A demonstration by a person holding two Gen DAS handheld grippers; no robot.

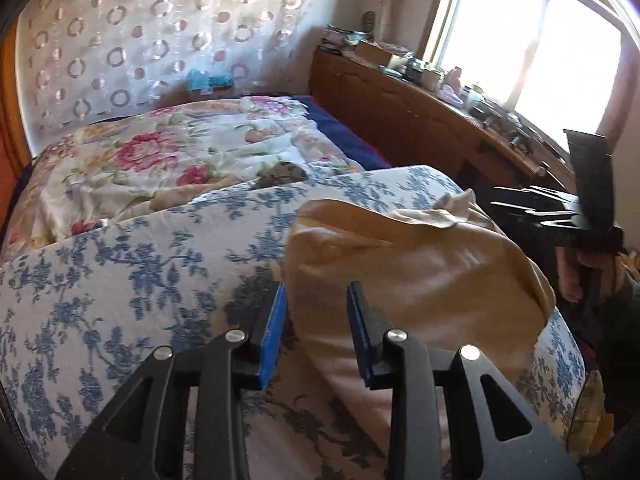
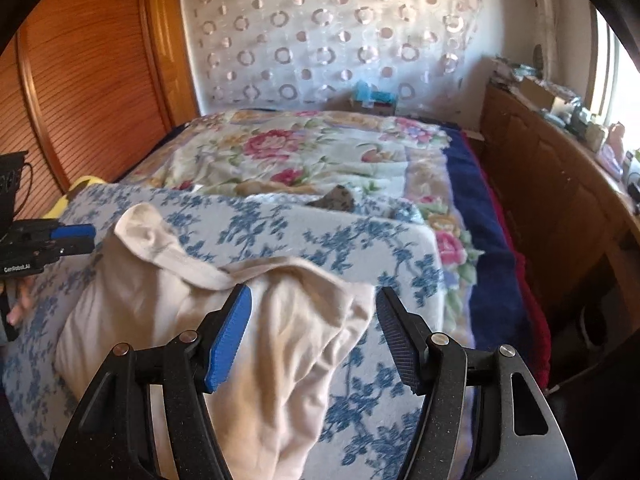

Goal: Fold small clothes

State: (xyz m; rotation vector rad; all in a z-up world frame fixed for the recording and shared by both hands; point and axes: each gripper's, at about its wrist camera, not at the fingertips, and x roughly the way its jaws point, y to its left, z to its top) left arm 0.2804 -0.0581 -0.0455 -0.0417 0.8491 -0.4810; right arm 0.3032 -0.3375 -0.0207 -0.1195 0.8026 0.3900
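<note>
Though blurred, left wrist view: left claw [image 1: 316, 336] narrowly parted at lower centre, cream garment [image 1: 420, 264] between the pads, seemingly not pinched. Garment heaped centre-right on the blue-flowered cushion [image 1: 120, 280].

Right wrist view: right claw [image 2: 314, 340] wide, empty, hovering over the garment [image 2: 280, 340] at lower centre. Likely risk: closing on bunched layers, dragging the whole heap, folding crooked.

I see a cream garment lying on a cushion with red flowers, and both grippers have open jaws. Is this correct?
Not quite. The cushion under the cream garment has blue flowers on white, as the right wrist view shows; the red flowers are on the bedspread behind it. The rest holds: the left gripper and right gripper both have open jaws.
</note>
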